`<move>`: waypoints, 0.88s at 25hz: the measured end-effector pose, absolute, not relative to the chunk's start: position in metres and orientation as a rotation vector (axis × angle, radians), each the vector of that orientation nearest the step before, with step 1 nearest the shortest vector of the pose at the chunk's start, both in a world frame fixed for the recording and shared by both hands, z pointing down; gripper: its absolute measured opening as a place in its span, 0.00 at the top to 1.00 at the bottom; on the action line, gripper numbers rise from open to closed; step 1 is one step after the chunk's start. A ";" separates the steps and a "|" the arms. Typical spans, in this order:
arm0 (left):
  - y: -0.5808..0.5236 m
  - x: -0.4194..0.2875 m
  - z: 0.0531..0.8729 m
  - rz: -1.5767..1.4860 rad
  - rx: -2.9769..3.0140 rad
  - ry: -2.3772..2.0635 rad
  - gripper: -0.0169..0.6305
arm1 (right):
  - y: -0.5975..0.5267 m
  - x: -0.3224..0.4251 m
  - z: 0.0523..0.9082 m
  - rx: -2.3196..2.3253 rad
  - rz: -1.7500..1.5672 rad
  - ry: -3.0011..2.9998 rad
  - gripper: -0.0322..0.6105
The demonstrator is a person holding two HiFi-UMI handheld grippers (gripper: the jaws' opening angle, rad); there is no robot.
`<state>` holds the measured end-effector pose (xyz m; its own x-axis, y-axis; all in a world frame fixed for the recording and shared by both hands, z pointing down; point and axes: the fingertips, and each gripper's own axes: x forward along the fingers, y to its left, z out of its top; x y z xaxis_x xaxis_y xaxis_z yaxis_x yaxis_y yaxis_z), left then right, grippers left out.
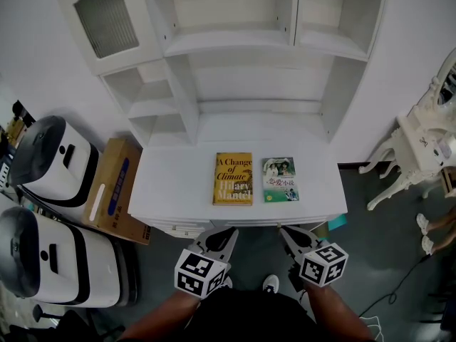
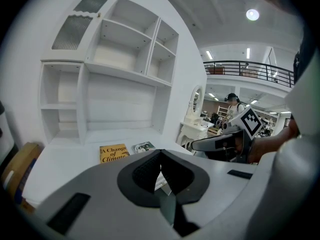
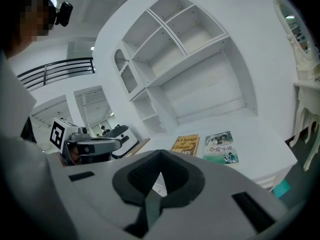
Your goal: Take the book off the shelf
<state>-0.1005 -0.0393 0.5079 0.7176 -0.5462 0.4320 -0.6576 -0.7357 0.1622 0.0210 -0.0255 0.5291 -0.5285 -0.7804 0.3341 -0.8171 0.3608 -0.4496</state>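
Two books lie flat, side by side, on the broad lower ledge of the white shelf [image 1: 178, 184], towards its near edge. The yellow book [image 1: 233, 179] is on the left and the smaller green book [image 1: 280, 179] is just beside it on the right, with a narrow gap between them.

Both grippers hang short of the shelf's near edge, apart from the books. The left gripper [image 1: 229, 232] points up at the yellow book, which lies straight beyond it. The right gripper [image 1: 286, 231] sits just near of the green book. Each gripper's own view shows its jaws closed together with nothing between them.

On the floor to the left stand a cardboard box [image 1: 112, 187] and two white machines [image 1: 50, 155].
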 end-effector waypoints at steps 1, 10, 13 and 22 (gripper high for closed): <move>-0.039 -0.101 0.508 0.519 2.617 -0.943 0.96 | -0.026 0.021 0.529 1.494 0.900 -2.536 0.91; -0.041 -0.098 0.510 0.515 2.612 -0.949 0.96 | -0.026 0.030 0.530 1.516 0.914 -2.535 0.91; -0.041 -0.097 0.509 0.518 2.612 -0.952 0.96 | -0.025 0.030 0.530 1.515 0.918 -2.541 0.91; -0.037 -0.092 0.508 0.516 2.613 -0.967 0.96 | -0.023 0.035 0.531 1.507 0.920 -2.550 0.91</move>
